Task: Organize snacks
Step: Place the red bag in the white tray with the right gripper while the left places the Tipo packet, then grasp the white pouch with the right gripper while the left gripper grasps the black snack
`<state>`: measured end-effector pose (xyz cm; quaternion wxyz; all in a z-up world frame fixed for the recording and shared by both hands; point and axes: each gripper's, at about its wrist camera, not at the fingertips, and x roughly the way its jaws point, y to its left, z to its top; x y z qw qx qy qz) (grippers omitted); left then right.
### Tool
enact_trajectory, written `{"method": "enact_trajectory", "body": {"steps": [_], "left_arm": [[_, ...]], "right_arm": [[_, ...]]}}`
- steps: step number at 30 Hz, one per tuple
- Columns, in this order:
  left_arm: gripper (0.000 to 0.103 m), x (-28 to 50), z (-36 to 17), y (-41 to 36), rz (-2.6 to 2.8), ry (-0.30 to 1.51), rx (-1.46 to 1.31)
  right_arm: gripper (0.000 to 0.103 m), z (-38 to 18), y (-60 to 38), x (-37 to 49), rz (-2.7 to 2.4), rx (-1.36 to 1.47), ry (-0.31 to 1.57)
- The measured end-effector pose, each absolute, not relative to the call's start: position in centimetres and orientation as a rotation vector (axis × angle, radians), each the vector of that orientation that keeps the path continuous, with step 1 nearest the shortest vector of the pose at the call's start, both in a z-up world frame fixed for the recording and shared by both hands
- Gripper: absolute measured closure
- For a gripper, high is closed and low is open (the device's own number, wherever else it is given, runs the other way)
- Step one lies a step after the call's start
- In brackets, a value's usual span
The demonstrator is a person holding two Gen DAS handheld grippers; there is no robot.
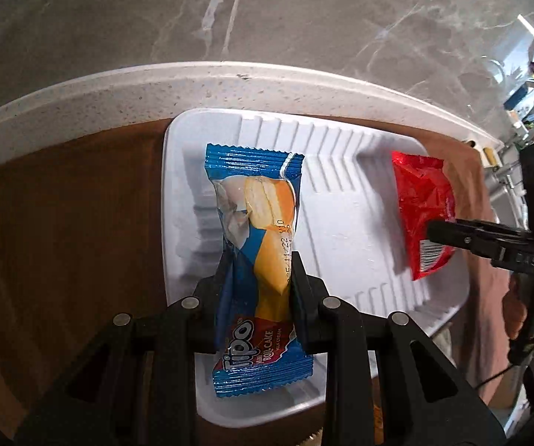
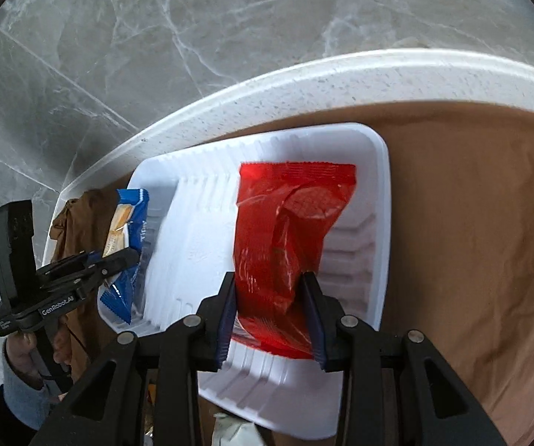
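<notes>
My left gripper (image 1: 257,260) is shut on a blue Tipo roll cake pack (image 1: 256,230) and holds it over the left end of a white ribbed foam tray (image 1: 345,230). My right gripper (image 2: 269,278) is shut on a red snack packet (image 2: 289,230) over the right part of the tray (image 2: 192,245). The red packet (image 1: 423,208) and the right gripper (image 1: 452,232) also show at the right of the left wrist view. The blue pack (image 2: 127,245) and the left gripper (image 2: 118,260) show at the left of the right wrist view.
The tray lies on a brown cloth (image 2: 471,241) spread over a white speckled round table (image 1: 118,96). The table edge runs just behind the tray, with grey marble floor (image 2: 155,55) beyond. Cluttered items (image 1: 530,85) show far right.
</notes>
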<state>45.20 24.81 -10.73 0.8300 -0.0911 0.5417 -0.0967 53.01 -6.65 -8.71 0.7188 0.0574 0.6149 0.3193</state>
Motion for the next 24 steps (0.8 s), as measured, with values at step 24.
{"method": "enact_trajectory", "body": {"steps": [24], "left_arm": [[0.045,36.7,-2.9,23.8,-0.162,0.978,-0.108]], "right_arm": [[0.038,-0.1,-10.3,44.4,0.743,-0.014,1.128]]}}
